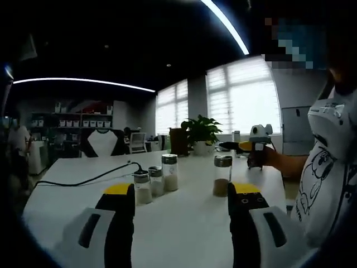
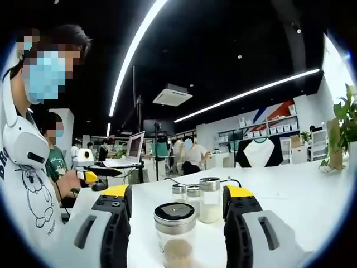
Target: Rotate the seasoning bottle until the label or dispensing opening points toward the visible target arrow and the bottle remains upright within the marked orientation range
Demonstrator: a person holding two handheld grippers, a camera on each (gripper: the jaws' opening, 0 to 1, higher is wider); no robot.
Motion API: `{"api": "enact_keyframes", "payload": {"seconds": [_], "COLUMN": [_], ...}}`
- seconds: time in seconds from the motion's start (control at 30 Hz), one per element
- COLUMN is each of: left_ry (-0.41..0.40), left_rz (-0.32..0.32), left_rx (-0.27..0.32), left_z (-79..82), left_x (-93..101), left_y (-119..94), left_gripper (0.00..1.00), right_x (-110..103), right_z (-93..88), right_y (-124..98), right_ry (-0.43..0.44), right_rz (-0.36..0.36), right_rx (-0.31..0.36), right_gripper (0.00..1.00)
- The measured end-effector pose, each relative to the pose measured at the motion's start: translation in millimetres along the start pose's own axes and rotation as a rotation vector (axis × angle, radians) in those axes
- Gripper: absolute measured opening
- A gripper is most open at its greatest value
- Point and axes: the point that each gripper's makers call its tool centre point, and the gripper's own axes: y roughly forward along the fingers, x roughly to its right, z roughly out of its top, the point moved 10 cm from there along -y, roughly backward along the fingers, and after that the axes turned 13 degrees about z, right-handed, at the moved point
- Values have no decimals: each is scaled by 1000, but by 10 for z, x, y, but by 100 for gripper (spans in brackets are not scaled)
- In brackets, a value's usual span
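Looking along my left gripper (image 1: 182, 215), I see its jaws standing apart over bare white tabletop (image 1: 184, 240), nothing between them. The bottle (image 1: 222, 176) with brown seasoning stands upright past the right jaw, alone, toward the tabletop's right edge. It is clear glass, cylindrical, with a metal cap. Left of it, three more bottles (image 1: 156, 180) of the same make hold white powder and stand close together in a slanting row, the farthest one tallest. Open tabletop lies between the brown bottle and that group. A black cable (image 1: 89, 180) runs in from the left edge to behind the group. A potted plant (image 1: 201, 135) sits at the far edge before the windows.

In the right gripper view, my right gripper (image 2: 177, 223) is also parted, its jaws flanking the brown bottle (image 2: 175, 234) without touching it; room shows on both sides of the glass. The perforated metal cap faces up. The three white bottles (image 2: 196, 200) stand beyond it. The right side of the tabletop (image 2: 295, 190) is smooth and open out to its far edge. I cannot make out any arrow mark.
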Motion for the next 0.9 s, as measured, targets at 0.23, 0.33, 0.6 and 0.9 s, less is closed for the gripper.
{"api": "enact_keyframes", "payload": {"seconds": [0.23,0.33,0.6,0.9], "left_ry": [5,2,5,32], "left_rz": [5,12,64,131], "left_rx": [-6,-11,-2,-20], "left_z": [4,2,15,0], "left_x": [2,-12,-85,-73], "left_y": [47,48,57,88], "left_gripper": [71,71,71,72], "right_x": [-71,-100,-270,-269], "right_z": [-21,-46,-134,-213], "right_y": [-46,-73,-102,-334], "right_ry": [11,-18,-55,-36], "right_rz": [-48,-99,-175,-297], "right_rx": [7,-49,-115,-94], "right_gripper": [66,65,65,70]}}
